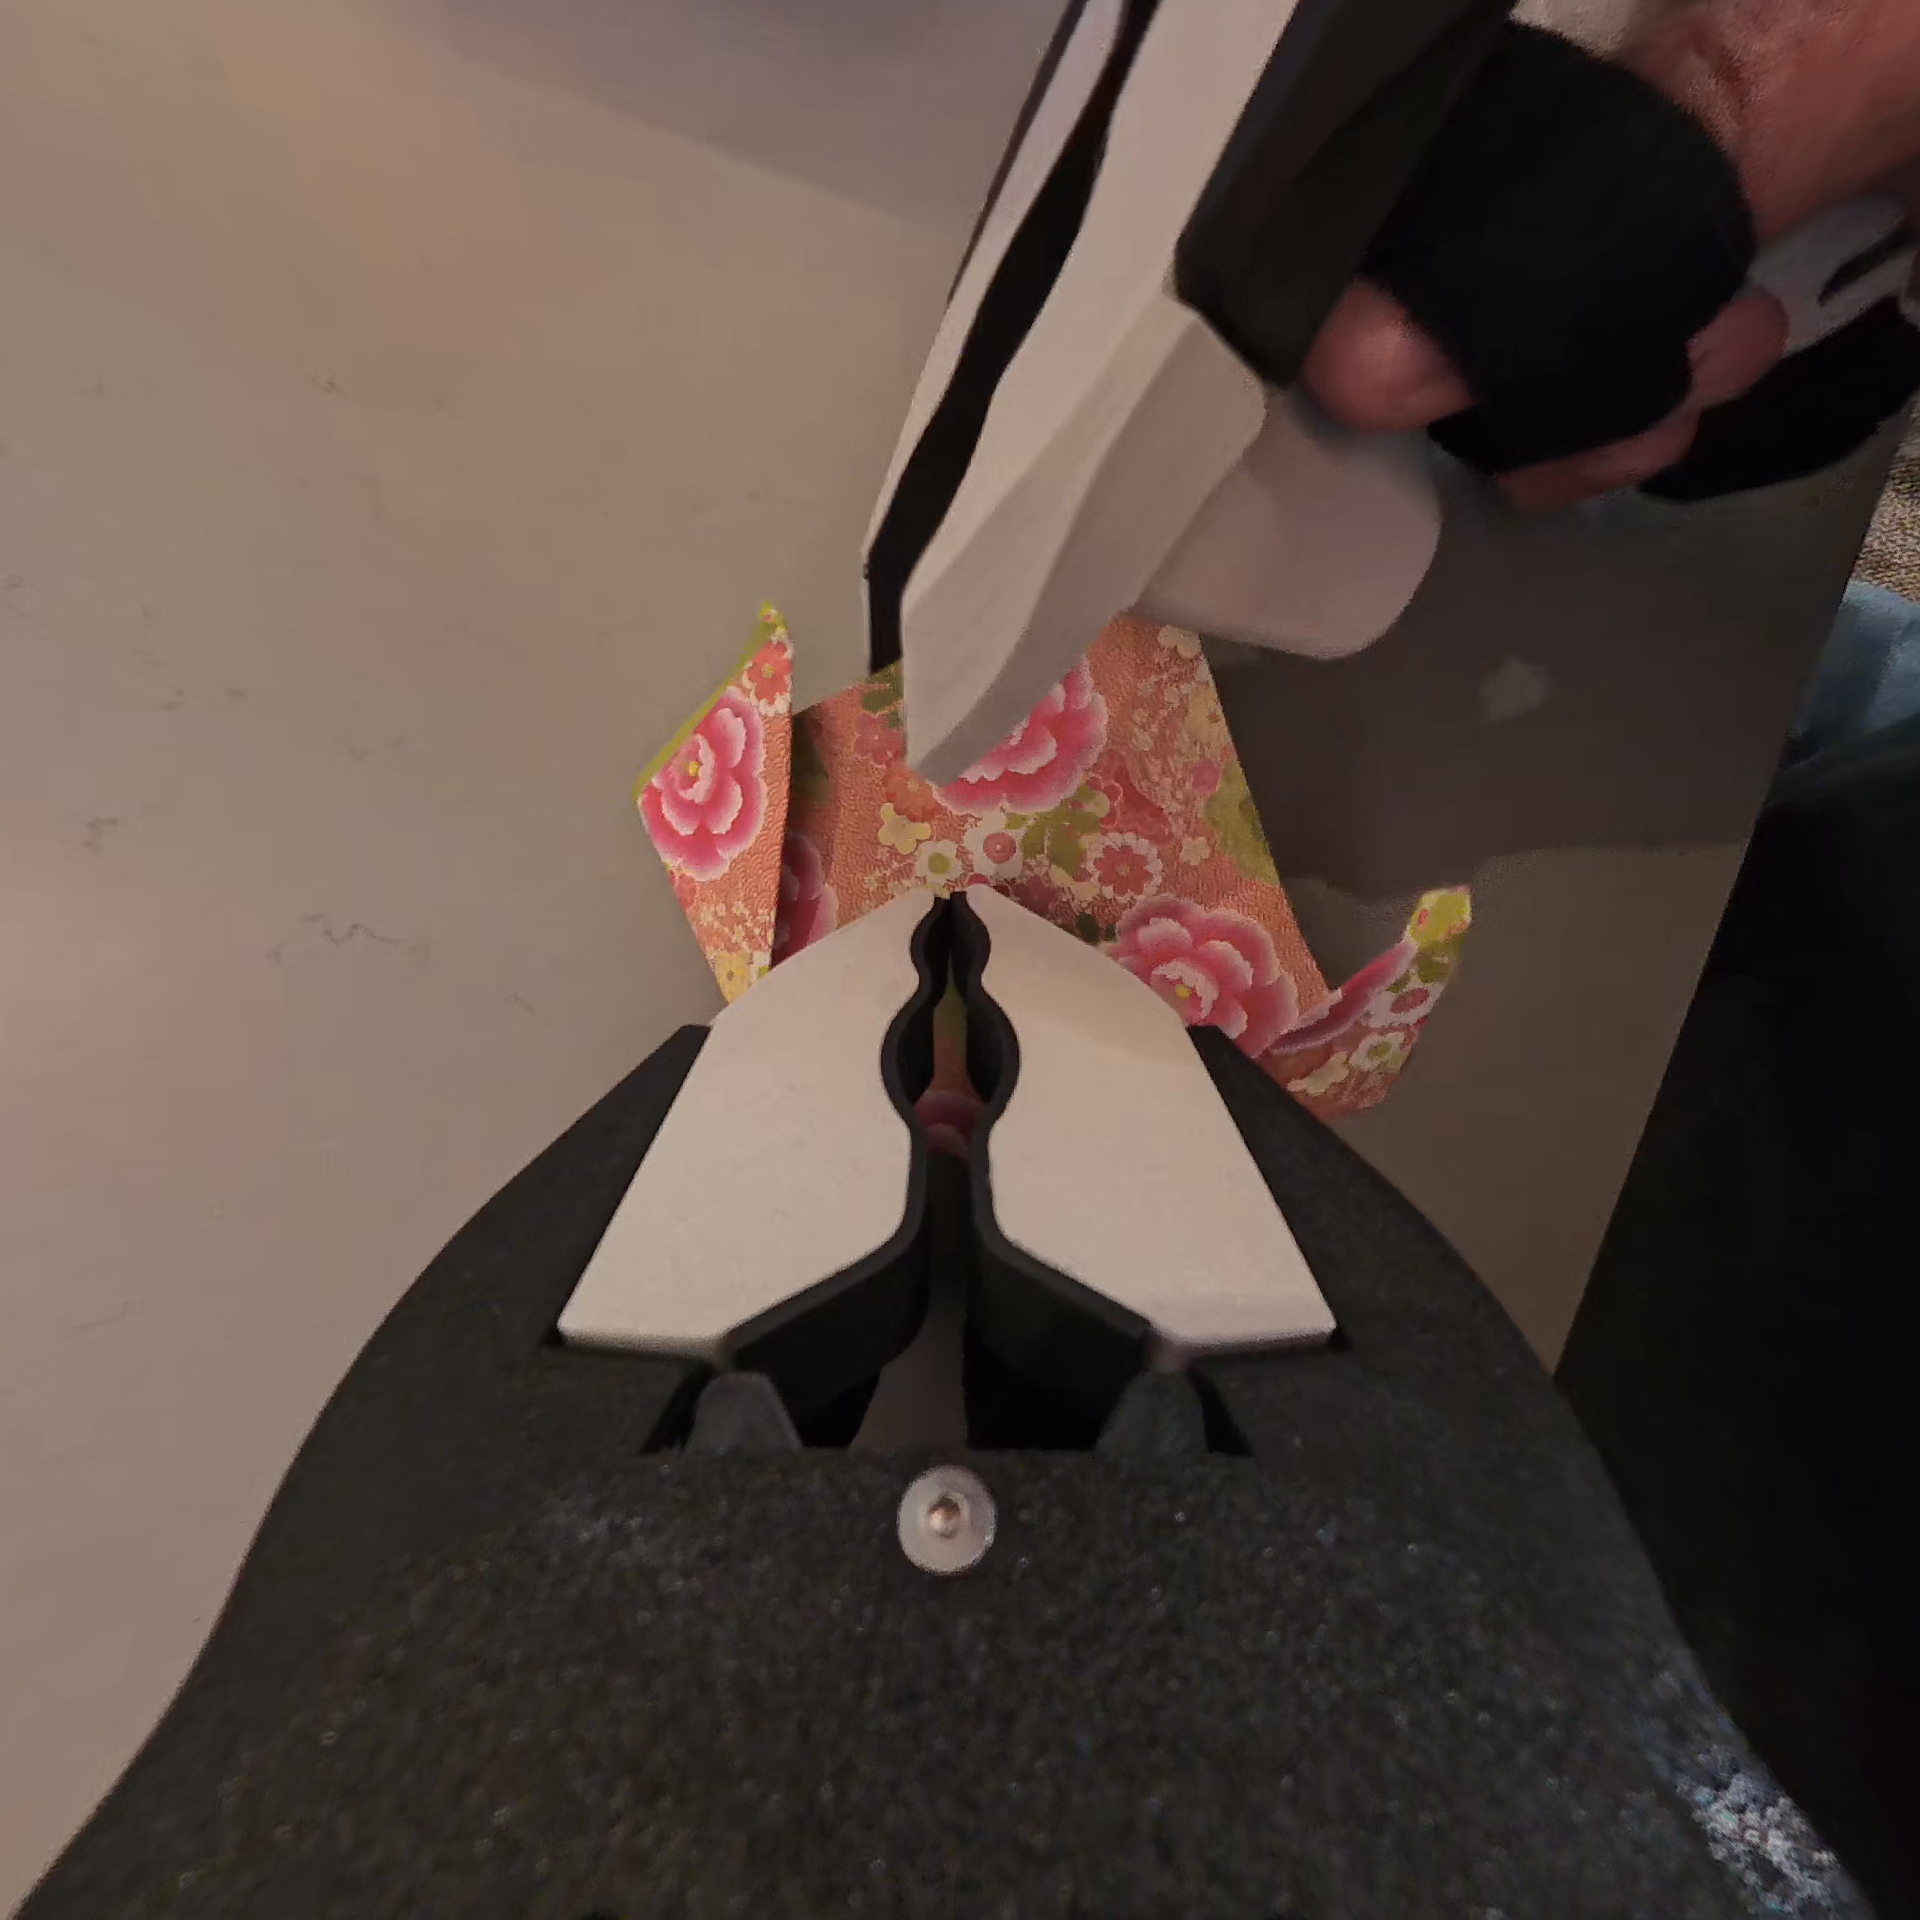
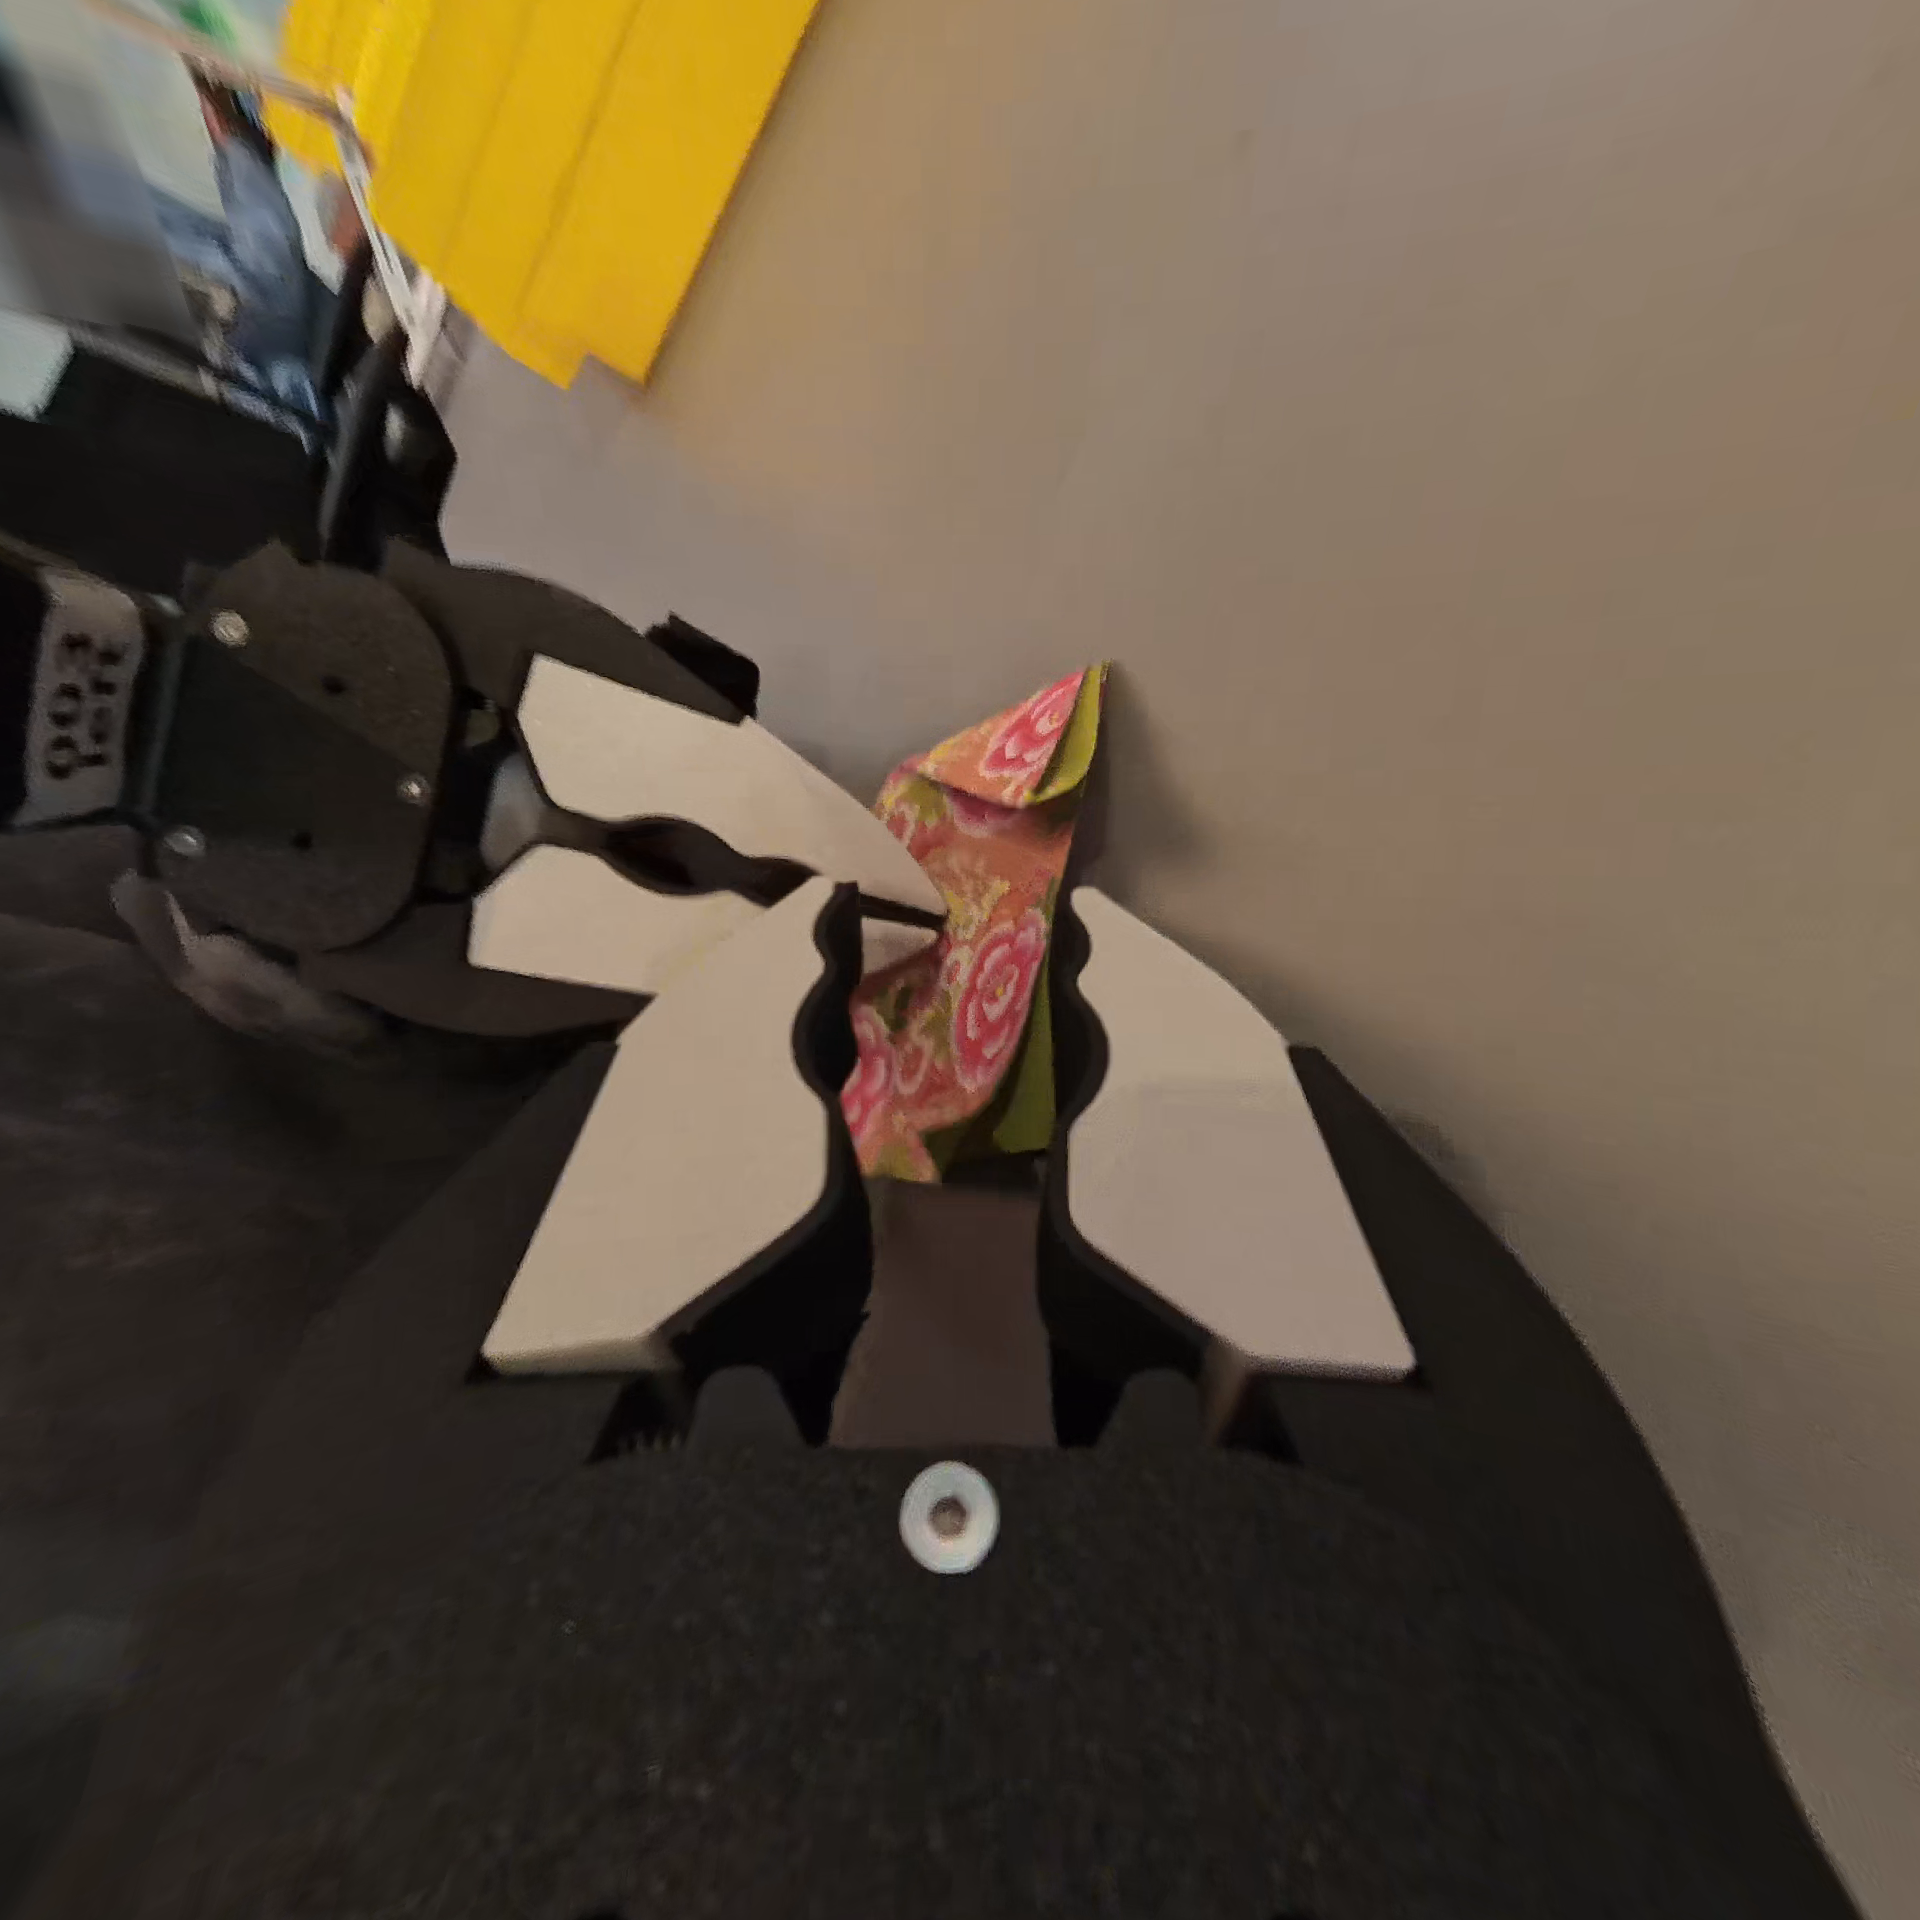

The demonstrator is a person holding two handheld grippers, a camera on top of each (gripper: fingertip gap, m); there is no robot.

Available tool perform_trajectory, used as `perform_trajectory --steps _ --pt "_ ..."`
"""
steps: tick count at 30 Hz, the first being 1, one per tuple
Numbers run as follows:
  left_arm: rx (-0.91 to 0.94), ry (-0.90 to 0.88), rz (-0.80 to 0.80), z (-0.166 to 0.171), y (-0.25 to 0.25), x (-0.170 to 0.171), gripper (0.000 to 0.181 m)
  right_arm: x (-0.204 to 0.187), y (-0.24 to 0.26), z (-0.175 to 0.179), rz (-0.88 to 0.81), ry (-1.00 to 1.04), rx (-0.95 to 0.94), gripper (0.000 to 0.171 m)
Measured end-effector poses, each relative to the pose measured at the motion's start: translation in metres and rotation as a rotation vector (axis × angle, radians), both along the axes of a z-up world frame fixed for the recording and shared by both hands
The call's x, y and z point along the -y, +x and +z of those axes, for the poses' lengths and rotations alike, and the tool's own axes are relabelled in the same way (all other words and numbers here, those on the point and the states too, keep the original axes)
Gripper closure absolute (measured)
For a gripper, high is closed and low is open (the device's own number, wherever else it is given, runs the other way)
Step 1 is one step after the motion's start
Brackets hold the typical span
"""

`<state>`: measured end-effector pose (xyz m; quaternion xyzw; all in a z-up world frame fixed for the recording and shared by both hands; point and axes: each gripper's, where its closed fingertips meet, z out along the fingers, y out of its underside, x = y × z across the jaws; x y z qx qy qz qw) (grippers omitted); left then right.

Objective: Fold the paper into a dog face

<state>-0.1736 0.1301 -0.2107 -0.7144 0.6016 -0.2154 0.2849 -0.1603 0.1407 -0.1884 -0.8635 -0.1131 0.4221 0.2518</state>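
The left gripper (image 1: 951, 904) is pinched tight on the near edge of the flowered paper (image 1: 1049, 821) out on the pale table (image 1: 312, 623), right gripper (image 2: 961, 914) half open around it, thin, floppy stuff best taken along a crease.

**Pink blooms on orange, lime underneath**

The folded floral origami paper (image 1: 1049, 821) shows big pink peonies with white-edged petals over fine-dotted orange, small cream blossoms and lime-green patches. Its reverse (image 2: 1029, 1091) flashes plain olive-lime. Pale cream tabletop (image 1: 364, 623), faint grey flecks. Gripper fingers (image 1: 790, 1143) off-white with black edging, on speckled black bodies. Bright yellow sheets (image 2: 582, 177) glow beyond.
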Motion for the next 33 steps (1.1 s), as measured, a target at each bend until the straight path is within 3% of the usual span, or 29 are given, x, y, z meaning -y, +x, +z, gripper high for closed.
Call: perform_trajectory --steps 5,10,18,21,27,33 --pt "-0.001 -0.001 -0.002 0.000 0.000 0.000 0.181 0.022 0.001 -0.007 0.200 -0.159 -0.002 0.144" --pt "-0.003 -0.001 -0.002 0.000 0.000 0.000 0.181 0.029 0.013 -0.007 0.279 -0.210 0.065 0.151" --pt "0.005 -0.023 0.011 0.000 0.000 0.000 0.181 0.033 0.016 -0.004 0.173 -0.269 -0.069 0.171" --pt "0.009 -0.028 0.016 0.000 0.000 -0.001 0.181 0.032 0.015 -0.002 0.119 -0.231 -0.098 0.171" --pt "0.024 -0.054 0.013 0.005 -0.004 0.001 0.181 0.033 0.023 -0.015 0.070 -0.191 0.099 0.171" --pt "0.107 -0.071 -0.107 0.022 -0.016 0.007 0.181 0.035 0.034 -0.018 0.118 -0.195 0.229 0.171"
